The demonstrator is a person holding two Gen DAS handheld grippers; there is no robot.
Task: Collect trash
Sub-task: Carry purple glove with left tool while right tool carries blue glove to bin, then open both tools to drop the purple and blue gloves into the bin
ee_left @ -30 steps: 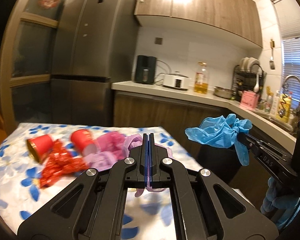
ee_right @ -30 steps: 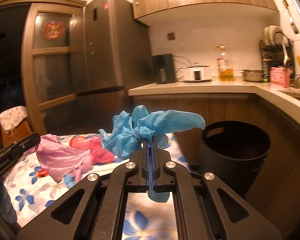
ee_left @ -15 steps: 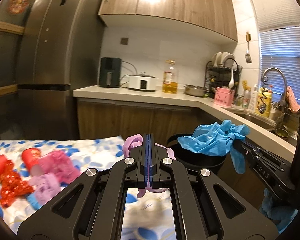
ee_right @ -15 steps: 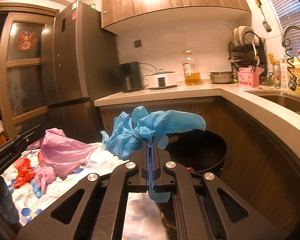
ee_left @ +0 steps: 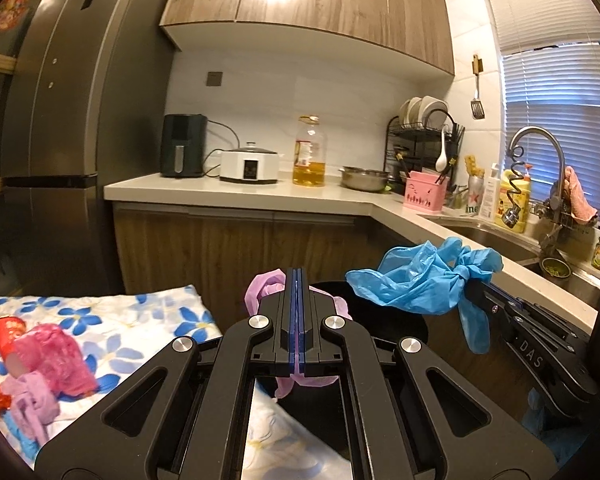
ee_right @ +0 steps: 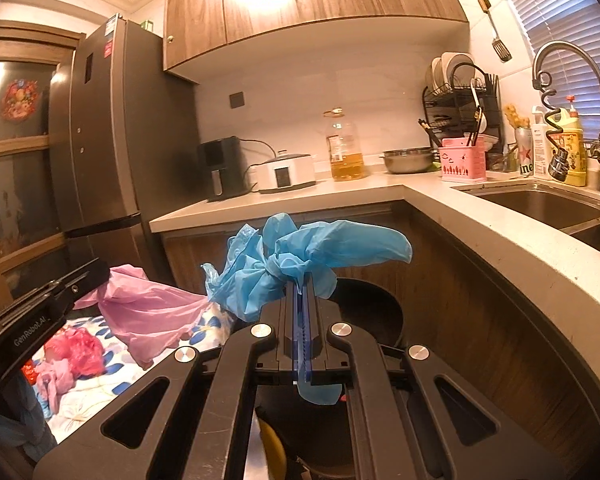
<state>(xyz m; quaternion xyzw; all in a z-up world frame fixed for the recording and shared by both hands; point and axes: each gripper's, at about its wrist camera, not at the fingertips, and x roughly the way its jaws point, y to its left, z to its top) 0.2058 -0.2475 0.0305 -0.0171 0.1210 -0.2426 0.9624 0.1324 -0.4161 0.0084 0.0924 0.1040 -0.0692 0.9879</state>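
Observation:
My left gripper [ee_left: 296, 276] is shut on a crumpled pink plastic bag [ee_left: 262, 290], which shows as a pink sheet [ee_right: 148, 316] in the right wrist view. My right gripper [ee_right: 303, 280] is shut on a bunched blue glove [ee_right: 300, 260], seen from the side as blue folds [ee_left: 416, 280] in the left wrist view. Both hang over the rim of a black trash bin [ee_right: 376, 316], whose dark edge [ee_left: 380, 320] shows behind the left fingers. More trash lies on the flowered table [ee_left: 148, 320]: a red cup [ee_left: 6, 330] and pink wrappers [ee_left: 56, 360].
A wooden cabinet with a pale counter [ee_left: 260, 200] runs behind the bin and bends right to a sink [ee_right: 540, 204]. A dark fridge [ee_left: 80, 140] stands at the left. Something yellow [ee_right: 274, 448] lies low beneath the right gripper.
Both grippers have swung to the right, away from the table and over the black bin, each keeping its bag or glove. The table's trash has slid to the left edge of view.

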